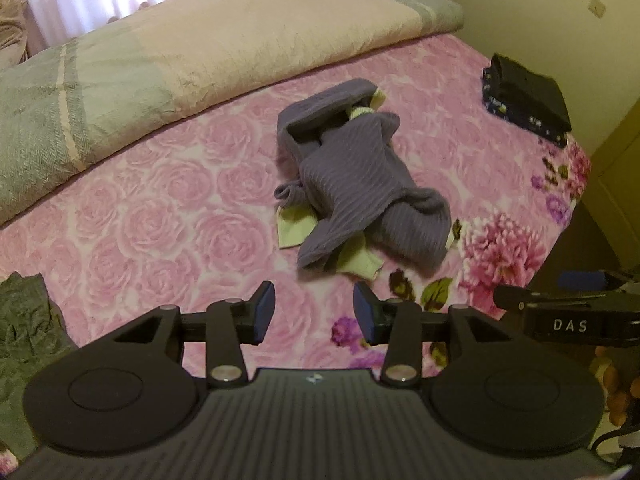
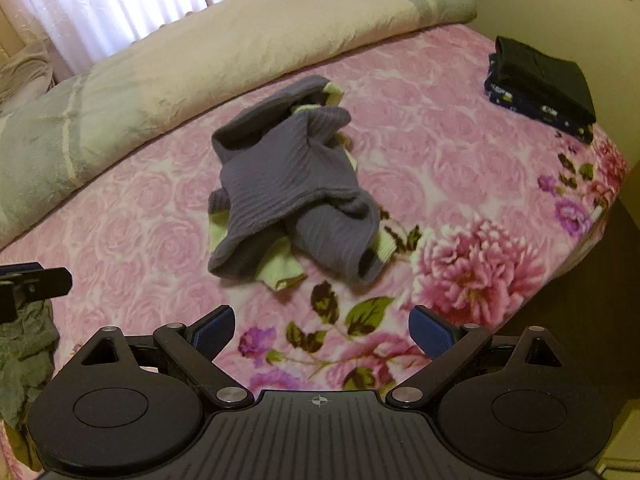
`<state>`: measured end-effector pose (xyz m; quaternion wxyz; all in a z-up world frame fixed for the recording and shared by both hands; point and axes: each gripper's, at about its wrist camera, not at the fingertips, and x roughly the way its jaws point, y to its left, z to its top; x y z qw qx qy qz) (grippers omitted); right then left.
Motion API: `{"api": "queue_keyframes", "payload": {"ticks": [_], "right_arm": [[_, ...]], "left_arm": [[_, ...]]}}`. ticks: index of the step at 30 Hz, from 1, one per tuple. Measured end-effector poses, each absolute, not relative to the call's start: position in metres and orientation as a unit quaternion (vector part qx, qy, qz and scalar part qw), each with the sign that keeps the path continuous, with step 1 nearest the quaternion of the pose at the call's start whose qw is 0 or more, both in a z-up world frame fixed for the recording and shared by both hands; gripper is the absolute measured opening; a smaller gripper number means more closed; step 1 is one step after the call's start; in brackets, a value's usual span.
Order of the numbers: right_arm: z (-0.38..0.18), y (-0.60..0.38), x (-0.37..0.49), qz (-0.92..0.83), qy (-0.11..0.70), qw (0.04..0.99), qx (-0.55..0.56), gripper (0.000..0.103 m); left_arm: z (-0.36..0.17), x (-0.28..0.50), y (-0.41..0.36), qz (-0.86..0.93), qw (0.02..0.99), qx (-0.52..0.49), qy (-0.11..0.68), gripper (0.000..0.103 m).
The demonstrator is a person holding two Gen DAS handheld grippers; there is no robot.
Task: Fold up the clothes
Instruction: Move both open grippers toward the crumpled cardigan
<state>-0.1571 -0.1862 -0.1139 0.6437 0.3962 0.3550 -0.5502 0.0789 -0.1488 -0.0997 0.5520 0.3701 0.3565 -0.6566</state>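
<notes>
A crumpled purple ribbed garment with light green lining (image 1: 356, 176) lies in a heap in the middle of the pink floral bed cover (image 1: 168, 216); it also shows in the right wrist view (image 2: 292, 184). My left gripper (image 1: 314, 312) is open and empty, just short of the garment's near edge. My right gripper (image 2: 322, 330) is wide open and empty, a little nearer than the garment. The right gripper's side (image 1: 568, 312) shows at the right of the left wrist view.
A folded dark stack of clothes (image 1: 528, 98) sits at the bed's far right corner, also in the right wrist view (image 2: 540, 84). A rolled beige and grey blanket (image 1: 160, 64) runs along the far side. A grey-green garment (image 1: 24, 332) lies at the near left. The bed edge drops off on the right.
</notes>
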Motion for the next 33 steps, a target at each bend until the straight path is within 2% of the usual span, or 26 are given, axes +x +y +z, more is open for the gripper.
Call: {"api": "queue_keyframes", "payload": {"ticks": [33], "right_arm": [[-0.138, -0.204, -0.155, -0.561, 0.354, 0.608, 0.437, 0.096]], "left_arm": [[-0.126, 0.074, -0.193, -0.655, 0.523, 0.410, 0.359, 0.041]]}}
